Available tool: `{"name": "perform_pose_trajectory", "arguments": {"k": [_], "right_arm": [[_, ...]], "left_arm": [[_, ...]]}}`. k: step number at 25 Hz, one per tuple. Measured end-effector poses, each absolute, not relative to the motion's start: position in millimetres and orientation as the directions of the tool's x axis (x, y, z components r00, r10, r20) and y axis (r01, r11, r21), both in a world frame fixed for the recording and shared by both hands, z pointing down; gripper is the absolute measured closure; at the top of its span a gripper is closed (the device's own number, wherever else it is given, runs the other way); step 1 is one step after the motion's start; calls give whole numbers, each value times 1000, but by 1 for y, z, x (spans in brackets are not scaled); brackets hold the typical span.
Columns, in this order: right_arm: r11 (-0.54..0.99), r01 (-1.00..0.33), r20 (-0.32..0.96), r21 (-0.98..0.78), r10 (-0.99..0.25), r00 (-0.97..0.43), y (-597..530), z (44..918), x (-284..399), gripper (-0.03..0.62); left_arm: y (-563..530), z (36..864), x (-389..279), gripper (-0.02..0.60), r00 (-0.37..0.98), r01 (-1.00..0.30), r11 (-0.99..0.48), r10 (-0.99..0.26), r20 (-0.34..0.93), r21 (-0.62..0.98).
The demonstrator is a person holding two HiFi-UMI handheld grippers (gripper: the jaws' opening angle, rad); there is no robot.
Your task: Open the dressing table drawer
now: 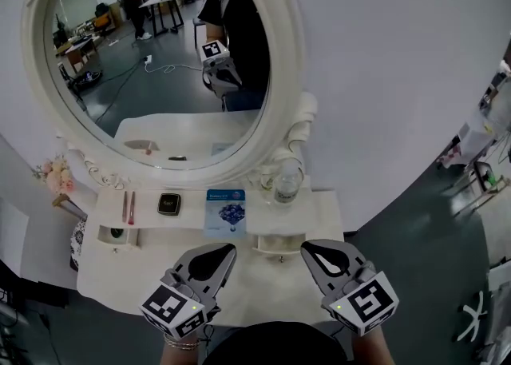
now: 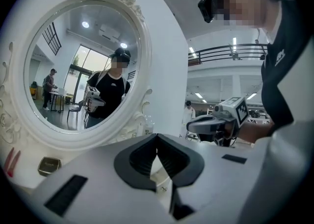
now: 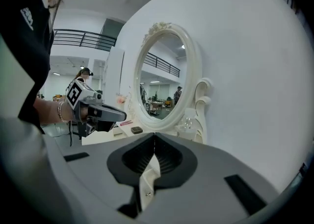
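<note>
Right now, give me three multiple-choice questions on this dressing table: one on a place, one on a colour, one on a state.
1. Where does the bottle stand?
A) left of the card
B) right of the card
C) in a drawer

2. What colour is the table?
A) black
B) white
C) brown

3. The left gripper is:
A) wide open
B) shut on a knob
C) shut, empty

Answers:
1 B: the head view shows the bottle past the card's right edge.
2 B: its top is plainly white.
3 C: its jaws meet with nothing between them.
</note>
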State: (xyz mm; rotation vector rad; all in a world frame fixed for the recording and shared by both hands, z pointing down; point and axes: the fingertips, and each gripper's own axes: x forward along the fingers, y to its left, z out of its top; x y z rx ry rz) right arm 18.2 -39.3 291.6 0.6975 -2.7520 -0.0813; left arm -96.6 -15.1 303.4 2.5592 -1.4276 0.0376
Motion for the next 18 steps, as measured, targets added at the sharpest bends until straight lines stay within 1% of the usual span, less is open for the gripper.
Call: {"name": "perform_pose_trajectory", "arguments": {"k": [12, 18], "right_arm": [[849, -510, 204, 141, -529, -824, -39, 261, 32, 576], [863, -479, 210, 162, -505, -837, -31, 261, 31, 576]], "left_arm": [[-9, 287, -109, 563, 496, -864, -479, -863, 97, 154], [-5, 283, -120, 563, 451, -887, -438, -890, 68, 144]]}}
